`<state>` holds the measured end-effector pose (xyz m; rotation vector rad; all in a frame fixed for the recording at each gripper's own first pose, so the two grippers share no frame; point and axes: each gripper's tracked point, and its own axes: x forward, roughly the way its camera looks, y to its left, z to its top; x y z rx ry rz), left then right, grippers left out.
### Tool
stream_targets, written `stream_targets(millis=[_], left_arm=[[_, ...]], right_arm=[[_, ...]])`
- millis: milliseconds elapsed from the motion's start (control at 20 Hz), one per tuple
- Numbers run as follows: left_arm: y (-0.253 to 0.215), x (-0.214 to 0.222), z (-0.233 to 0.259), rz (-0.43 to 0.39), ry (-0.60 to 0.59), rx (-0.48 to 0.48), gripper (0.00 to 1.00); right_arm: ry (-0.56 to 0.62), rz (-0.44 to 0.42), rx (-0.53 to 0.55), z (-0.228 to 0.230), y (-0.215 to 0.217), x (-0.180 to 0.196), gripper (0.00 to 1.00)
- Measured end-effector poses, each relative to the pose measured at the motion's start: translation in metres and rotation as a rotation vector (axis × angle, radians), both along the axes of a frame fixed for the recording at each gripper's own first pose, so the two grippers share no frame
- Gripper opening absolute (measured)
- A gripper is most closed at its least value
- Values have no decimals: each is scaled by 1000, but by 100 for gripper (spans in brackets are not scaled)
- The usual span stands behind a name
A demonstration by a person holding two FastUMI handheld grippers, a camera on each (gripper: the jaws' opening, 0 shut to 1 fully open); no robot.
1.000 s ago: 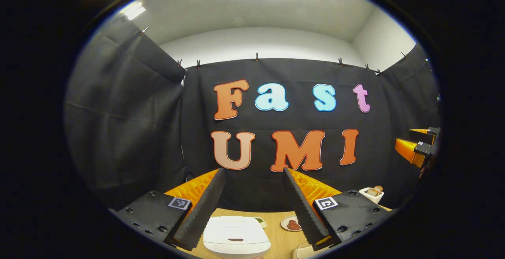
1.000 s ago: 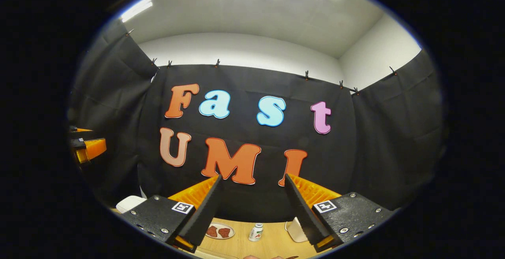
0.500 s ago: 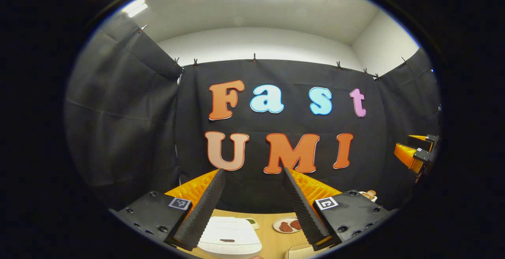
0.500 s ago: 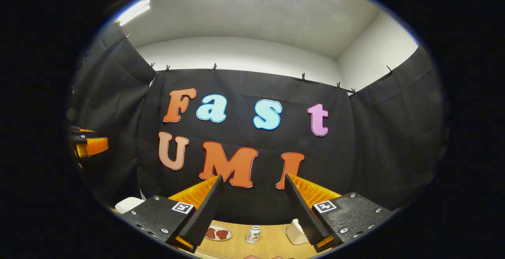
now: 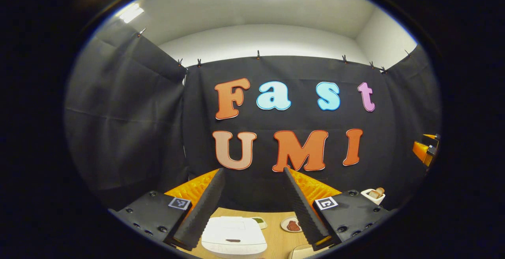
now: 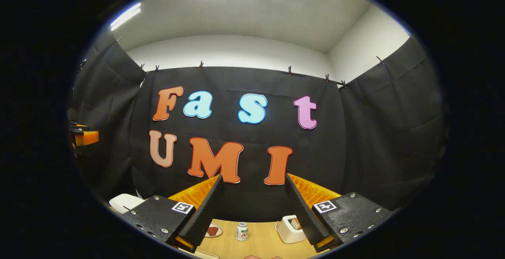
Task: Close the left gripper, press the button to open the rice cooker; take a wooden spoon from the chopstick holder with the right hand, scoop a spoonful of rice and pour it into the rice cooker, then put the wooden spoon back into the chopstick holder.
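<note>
Left gripper [image 5: 252, 172] spread wide, high above cooker [image 5: 233, 241], lying straight ahead and below between the fingers. Right gripper [image 6: 252, 178] spread too, empty, farther off.

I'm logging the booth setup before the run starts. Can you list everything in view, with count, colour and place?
rice cooker: 1, white, lid shut, near edge of table, between the left hand-held gripper's fingers.
plate: 1, pale, holding brown food, behind the cooker to its right.
small dish: 1, pale with green contents, behind the cooker.
chopstick holder: 1, white, on the table's right part.
bottle: 1, white, mid-table.
table: 1, light wood.
left hand-held gripper: 1, open, above the cooker.
right hand-held gripper: 1, open, above the table.
</note>
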<state>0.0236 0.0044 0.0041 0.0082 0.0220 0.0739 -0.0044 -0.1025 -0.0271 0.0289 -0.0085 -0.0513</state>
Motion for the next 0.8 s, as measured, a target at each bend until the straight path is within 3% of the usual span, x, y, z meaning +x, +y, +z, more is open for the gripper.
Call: stream_targets(millis=[100,150,200,250,300,350,450,500,650,800], left_arm=[[4,-2,-5,33,0,12,97],[5,-3,-9,49,10,10,82],[4,-3,-16,56,24,7,72],[8,-4,-21,86,41,2,48],[10,-4,-29,100,67,-6,32],[8,-5,-36,104,97,-18,7],[22,8,-48,158,118,-34,10],[19,-13,-44,175,134,-50,4],[26,-9,-70,201,213,-74,4],[32,4,-103,167,313,-121,4]], right_arm=[[15,-21,-29,-11,-22,1,95],[18,-23,-39,-15,-28,1,95],[21,-20,-40,-19,-34,-1,97],[25,-16,-38,-24,-40,-1,95],[29,-16,-33,-28,-47,0,95],[33,-18,-30,-32,-54,0,95],[36,-13,-33,-42,-64,0,95],[41,-9,-34,-46,-67,0,95],[86,-7,-27,-65,-70,-1,97],[114,-51,-28,-77,-70,-9,95]])
